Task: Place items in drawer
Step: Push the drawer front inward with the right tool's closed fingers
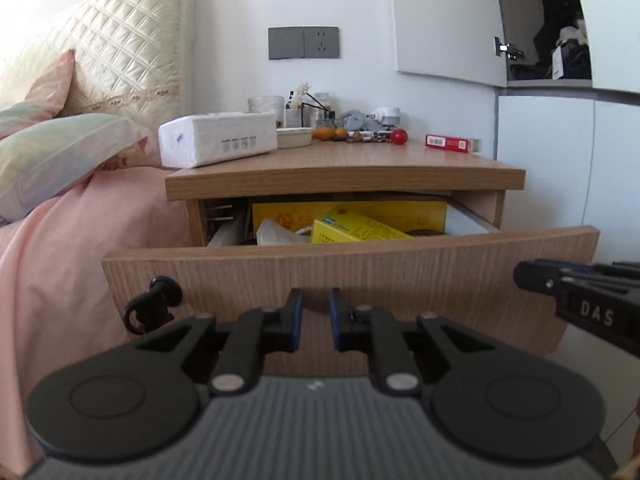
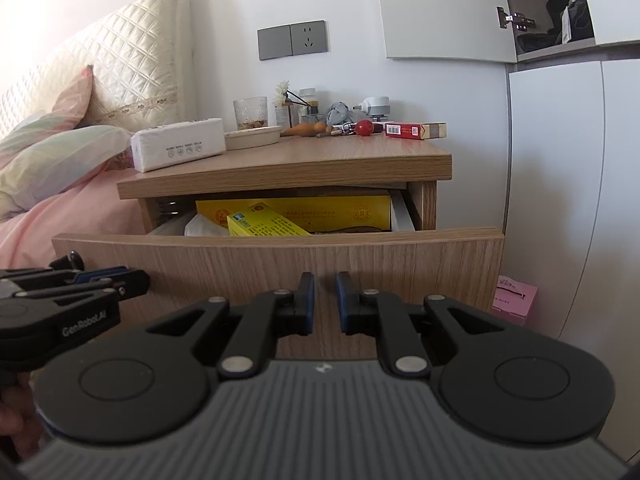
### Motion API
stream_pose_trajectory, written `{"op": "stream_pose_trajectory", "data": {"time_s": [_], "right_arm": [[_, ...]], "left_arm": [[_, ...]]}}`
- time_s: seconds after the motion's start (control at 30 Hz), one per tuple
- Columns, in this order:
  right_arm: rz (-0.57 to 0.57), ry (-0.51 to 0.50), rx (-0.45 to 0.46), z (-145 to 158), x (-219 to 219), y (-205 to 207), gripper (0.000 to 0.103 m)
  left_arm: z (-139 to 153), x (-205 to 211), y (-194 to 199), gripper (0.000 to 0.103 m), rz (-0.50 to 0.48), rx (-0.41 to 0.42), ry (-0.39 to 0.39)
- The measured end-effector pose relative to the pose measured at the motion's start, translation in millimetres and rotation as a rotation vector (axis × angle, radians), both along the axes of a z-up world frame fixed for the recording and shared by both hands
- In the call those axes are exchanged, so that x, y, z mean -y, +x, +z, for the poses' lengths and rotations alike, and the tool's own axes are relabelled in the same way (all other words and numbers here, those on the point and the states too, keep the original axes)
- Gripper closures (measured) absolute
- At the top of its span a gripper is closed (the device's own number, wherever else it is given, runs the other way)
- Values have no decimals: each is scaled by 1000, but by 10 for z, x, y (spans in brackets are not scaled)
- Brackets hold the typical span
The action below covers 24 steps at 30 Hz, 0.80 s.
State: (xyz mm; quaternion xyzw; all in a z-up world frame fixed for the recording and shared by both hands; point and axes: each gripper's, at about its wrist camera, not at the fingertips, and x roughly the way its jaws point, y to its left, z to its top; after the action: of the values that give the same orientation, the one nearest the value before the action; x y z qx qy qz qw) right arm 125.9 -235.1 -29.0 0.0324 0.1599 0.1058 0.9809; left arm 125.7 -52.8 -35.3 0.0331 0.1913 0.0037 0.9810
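Left wrist view: the left claw point(image 1: 315, 312) is pinched nearly closed with nothing in it, parked in front of the open drawer point(image 1: 352, 276). A yellow box point(image 1: 356, 229) lies inside, and a tissue pack point(image 1: 216, 138) sits on the worktop point(image 1: 348, 160).

Right wrist view: the right claw point(image 2: 323, 300) is closed and empty too, facing the drawer front. A red box point(image 2: 404, 130) and what looks like a red ball point(image 2: 364, 127) sit on top.
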Motion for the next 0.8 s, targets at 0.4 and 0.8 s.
{"op": "stream_pose_trajectory", "data": {"time_s": [0.4,0.8], "right_arm": [[-12,1,32,-39,3,349,89],[-19,8,51,-105,-2,643,89]], "left_arm": [[-26,-37,371,88,-21,7,24],[-107,-133,625,88,-2,66,42]]}}
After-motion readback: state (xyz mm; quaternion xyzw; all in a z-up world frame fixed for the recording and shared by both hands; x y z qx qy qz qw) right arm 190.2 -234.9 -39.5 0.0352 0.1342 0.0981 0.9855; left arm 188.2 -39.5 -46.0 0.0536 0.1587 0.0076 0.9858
